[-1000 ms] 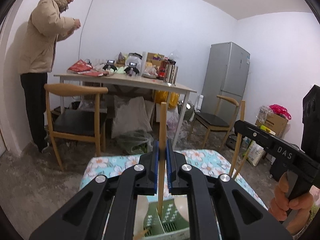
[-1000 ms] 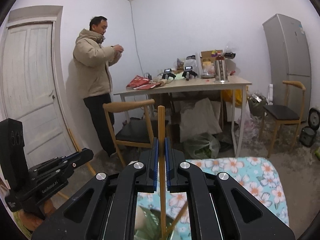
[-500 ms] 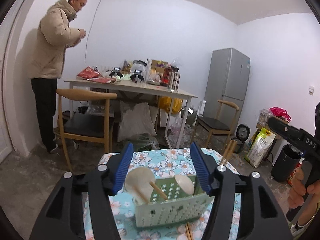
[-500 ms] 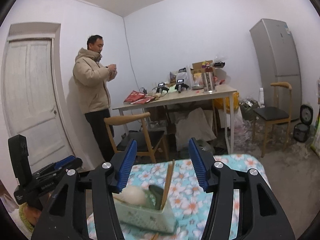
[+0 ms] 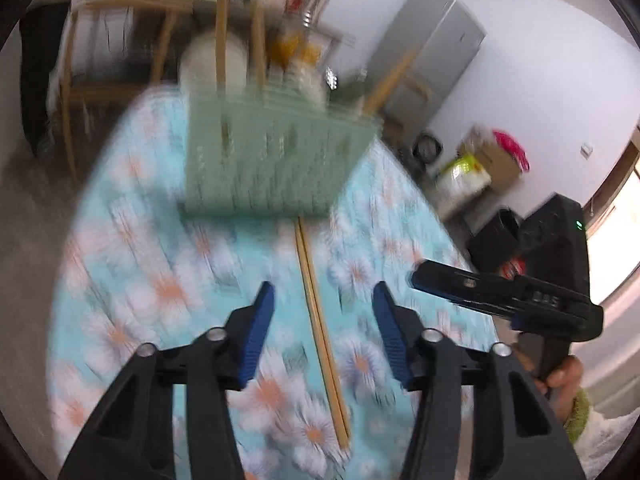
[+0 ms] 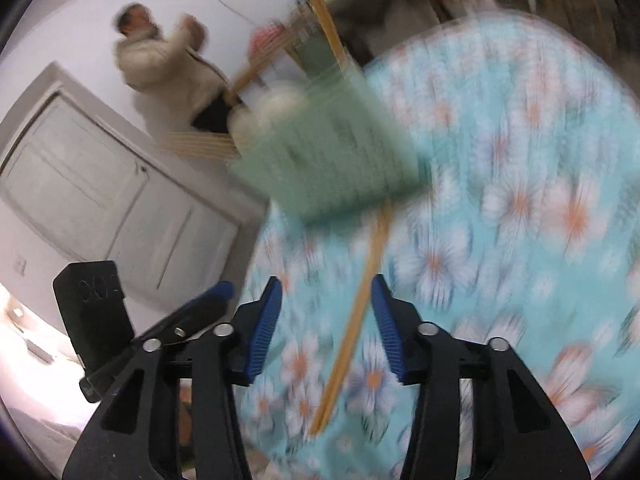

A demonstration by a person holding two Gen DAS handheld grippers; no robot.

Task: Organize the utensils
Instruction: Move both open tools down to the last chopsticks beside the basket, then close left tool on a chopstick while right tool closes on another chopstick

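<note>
You are lowering both grippers, left gripper (image 5: pixel 322 334) and right gripper (image 6: pixel 326 328), fingers narrowing yet spread, pinching nothing, straddling the chopsticks (image 5: pixel 318 328) lying near the green utensil basket (image 5: pixel 276 164), aligning for pickup.

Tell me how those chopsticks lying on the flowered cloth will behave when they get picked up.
The chopsticks look like thin, stiff wood, so probably light and rigid. Two lie side by side, so one may slip or roll away. Lying flat on the soft tablecloth, they leave little underneath to catch.
</note>
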